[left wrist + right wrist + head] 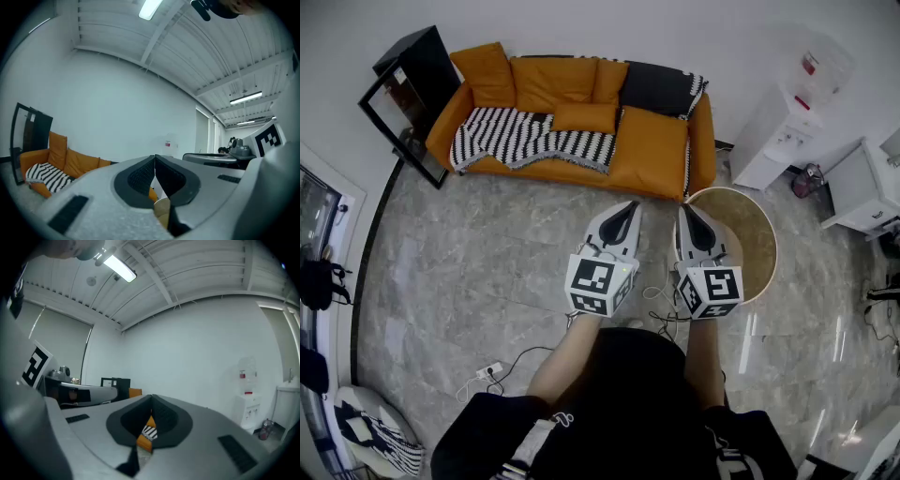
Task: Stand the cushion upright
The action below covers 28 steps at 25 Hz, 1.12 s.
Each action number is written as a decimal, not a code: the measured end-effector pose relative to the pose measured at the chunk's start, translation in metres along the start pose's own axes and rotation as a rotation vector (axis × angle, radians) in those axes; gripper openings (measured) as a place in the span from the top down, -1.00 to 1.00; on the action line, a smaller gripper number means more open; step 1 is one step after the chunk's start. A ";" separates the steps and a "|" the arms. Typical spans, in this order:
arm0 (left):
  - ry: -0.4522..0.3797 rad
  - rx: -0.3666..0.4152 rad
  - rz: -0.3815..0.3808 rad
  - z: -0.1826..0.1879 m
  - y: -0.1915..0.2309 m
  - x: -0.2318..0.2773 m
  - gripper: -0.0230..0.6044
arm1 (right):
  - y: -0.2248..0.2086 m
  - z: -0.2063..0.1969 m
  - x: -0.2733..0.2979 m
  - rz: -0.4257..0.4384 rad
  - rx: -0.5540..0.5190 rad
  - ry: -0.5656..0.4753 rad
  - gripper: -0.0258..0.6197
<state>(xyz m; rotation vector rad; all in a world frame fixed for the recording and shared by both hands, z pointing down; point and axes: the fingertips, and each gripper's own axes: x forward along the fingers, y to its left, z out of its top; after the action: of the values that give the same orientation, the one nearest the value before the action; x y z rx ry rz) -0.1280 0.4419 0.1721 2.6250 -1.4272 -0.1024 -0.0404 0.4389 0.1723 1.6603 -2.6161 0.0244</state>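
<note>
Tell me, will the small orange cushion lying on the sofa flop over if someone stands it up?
It probably could. The small orange cushion looks plump and soft-edged, so it likely squashes and feels light. Stood on its narrow edge it may tip, unless leaned on the back cushions right behind it. Its cloth looks matte, so probably not slippery.

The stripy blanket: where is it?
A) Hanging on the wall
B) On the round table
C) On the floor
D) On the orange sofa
D: the black-and-white striped blanket lies spread over the seat of the orange sofa.
</note>
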 end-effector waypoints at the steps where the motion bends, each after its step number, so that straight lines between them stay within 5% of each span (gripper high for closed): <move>1: -0.001 -0.001 -0.003 0.000 0.003 0.001 0.89 | 0.000 0.000 0.002 -0.008 0.006 -0.008 0.89; 20: -0.008 -0.096 0.081 -0.011 0.083 -0.006 0.89 | 0.005 -0.010 0.039 -0.040 -0.023 0.036 0.89; 28: -0.009 -0.065 0.102 -0.008 0.107 0.000 0.89 | 0.008 0.000 0.070 -0.016 -0.041 -0.008 0.89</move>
<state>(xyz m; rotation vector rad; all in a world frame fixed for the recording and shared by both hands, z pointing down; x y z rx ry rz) -0.2153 0.3856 0.1978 2.4980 -1.5313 -0.1463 -0.0771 0.3794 0.1753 1.6718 -2.5904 -0.0368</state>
